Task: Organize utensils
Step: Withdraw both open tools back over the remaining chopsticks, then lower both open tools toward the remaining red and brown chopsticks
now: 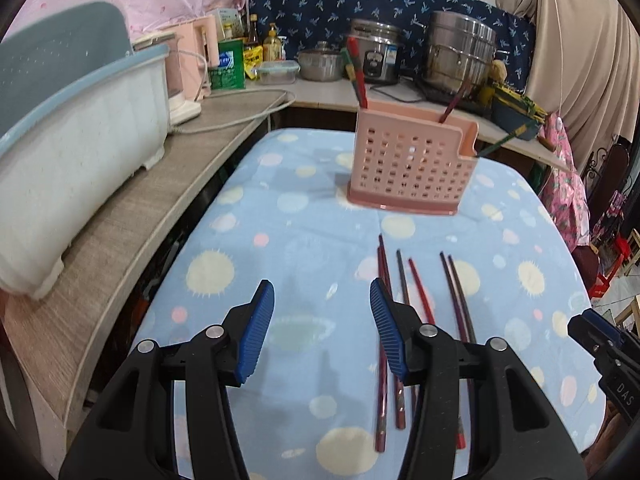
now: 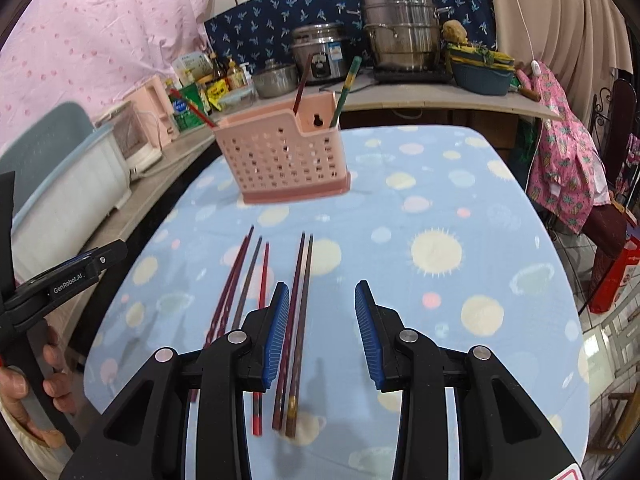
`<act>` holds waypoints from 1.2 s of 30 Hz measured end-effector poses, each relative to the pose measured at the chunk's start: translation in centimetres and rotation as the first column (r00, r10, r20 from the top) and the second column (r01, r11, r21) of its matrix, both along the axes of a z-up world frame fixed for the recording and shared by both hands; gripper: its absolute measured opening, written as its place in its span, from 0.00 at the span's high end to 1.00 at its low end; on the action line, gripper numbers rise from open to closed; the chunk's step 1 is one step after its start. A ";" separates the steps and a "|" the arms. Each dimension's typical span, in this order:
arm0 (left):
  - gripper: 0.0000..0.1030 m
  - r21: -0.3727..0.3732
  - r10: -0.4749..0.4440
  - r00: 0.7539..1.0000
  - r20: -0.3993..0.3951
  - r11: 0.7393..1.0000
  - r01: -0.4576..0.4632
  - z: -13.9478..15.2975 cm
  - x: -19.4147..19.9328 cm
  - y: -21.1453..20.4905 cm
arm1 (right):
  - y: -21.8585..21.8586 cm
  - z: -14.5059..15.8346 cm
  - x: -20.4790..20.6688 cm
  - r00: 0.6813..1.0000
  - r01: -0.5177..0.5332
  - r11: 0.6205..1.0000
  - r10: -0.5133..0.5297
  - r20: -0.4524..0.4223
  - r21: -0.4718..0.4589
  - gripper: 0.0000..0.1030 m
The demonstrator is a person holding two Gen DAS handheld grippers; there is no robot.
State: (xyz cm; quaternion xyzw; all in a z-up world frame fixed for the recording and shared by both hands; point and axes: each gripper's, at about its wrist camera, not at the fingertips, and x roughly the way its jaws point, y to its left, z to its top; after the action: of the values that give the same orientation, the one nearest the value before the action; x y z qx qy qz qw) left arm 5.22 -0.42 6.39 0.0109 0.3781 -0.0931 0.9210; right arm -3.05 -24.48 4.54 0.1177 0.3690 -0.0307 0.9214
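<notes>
Several chopsticks (image 1: 420, 288) lie side by side on the blue spotted tablecloth (image 1: 304, 216), their tips toward a pink perforated holder (image 1: 412, 168). The holder (image 2: 280, 160) stands farther back, with three chopsticks upright in it. My left gripper (image 1: 320, 292) hovers open and empty, just left of the row, and its right pad overlaps the leftmost maroon sticks. My right gripper (image 2: 322, 292) is open above the table. A dark pair of chopsticks (image 2: 302, 280) lies below it, beside its left pad, and a red chopstick (image 2: 264, 272) lies further left. A hand (image 2: 24, 392) holds the left gripper (image 2: 80, 268).
A white and blue dish bin (image 1: 80, 152) sits on the wooden counter to the left. A rice cooker (image 1: 376, 56), a steel steamer pot (image 1: 460, 52), bottles and a blue bowl crowd the back counter. Pink patterned cloth (image 2: 568, 168) hangs past the table's right edge.
</notes>
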 end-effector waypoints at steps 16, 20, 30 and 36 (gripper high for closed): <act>0.54 0.031 -0.002 0.995 -0.101 1.000 0.005 -4.9 -2.7 1.1 | 3.4 -6.0 -1.7 0.991 -0.052 0.998 0.047 -0.122 -0.034 0.67; 0.54 0.042 -0.009 0.993 -0.121 0.999 0.015 -5.7 -3.1 0.8 | 4.1 -7.1 -1.8 0.988 -0.065 0.997 0.059 -0.144 -0.037 0.67; 0.54 0.050 -0.023 0.989 -0.149 0.998 0.031 -6.7 -3.4 0.4 | 5.0 -8.6 -1.9 0.983 -0.086 0.994 0.073 -0.168 -0.072 0.72; 0.54 0.049 -0.024 0.987 -0.160 0.998 0.032 -7.1 -3.5 0.4 | 5.1 -8.7 -2.0 0.983 -0.088 0.992 0.072 -0.172 -0.090 0.76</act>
State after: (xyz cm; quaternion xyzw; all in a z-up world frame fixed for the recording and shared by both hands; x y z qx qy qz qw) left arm 1.72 -0.02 -0.72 0.0324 0.4526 -0.0970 0.8858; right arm -5.04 -19.38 -4.20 0.0546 0.4479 -0.0214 0.8922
